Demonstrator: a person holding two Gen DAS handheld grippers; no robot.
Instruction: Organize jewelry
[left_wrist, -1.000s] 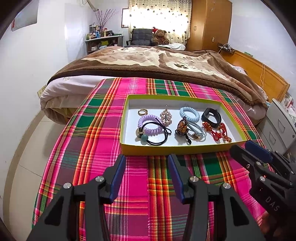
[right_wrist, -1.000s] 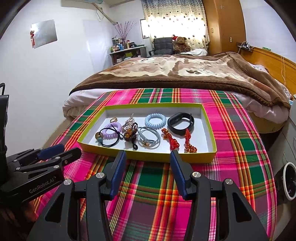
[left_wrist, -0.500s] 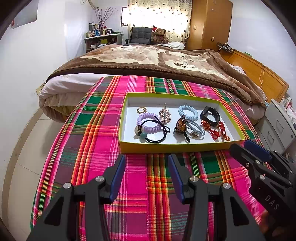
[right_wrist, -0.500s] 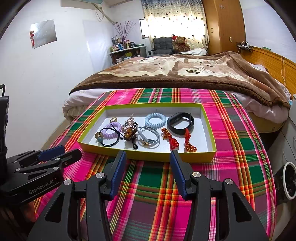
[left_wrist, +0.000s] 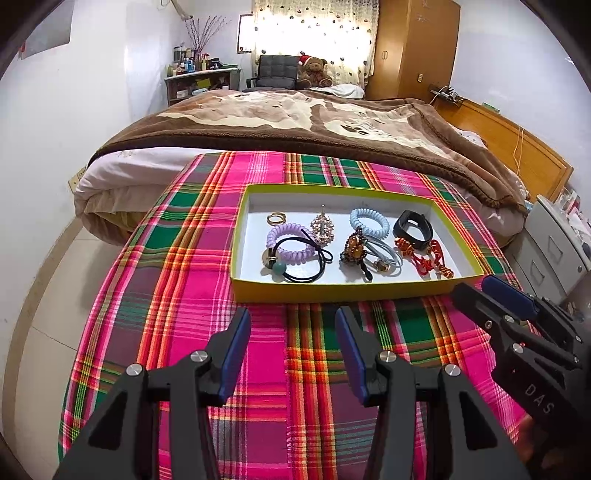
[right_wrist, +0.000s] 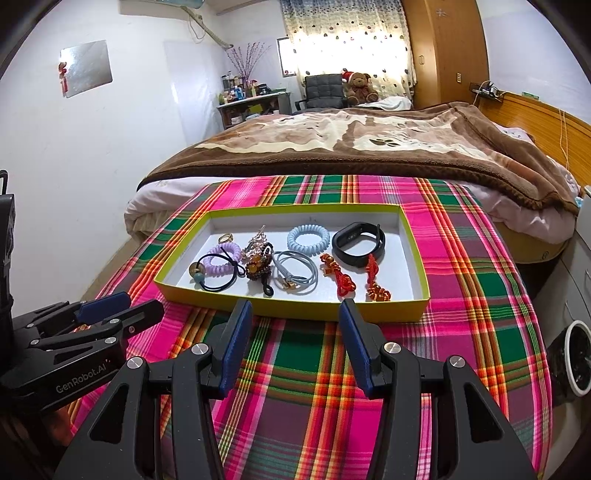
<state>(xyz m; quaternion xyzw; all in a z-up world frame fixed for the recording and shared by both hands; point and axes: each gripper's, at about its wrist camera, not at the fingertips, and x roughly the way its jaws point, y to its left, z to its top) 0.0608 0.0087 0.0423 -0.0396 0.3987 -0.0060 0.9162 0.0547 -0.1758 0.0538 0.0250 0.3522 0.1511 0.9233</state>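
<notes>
tray: yellow tray (left_wrist: 343, 291) of jewelry sits mid-frame on the plaid table (left_wrist: 177, 295), just above both tongs
left tongs (left_wrist: 291, 332): released, empty, short of the tray's near wall
right tongs (right_wrist: 295, 321): released, empty, tips at the near wall
writing: "genrobot.ai", "das" on tongs bodies
around: bed (left_wrist: 314, 122) behind

Woven plaid cloth (left_wrist: 177, 295); matt cardboard tray (left_wrist: 332, 290); glossy plastic coil ties (left_wrist: 290, 247); fuzzy blanket (left_wrist: 295, 118).
</notes>
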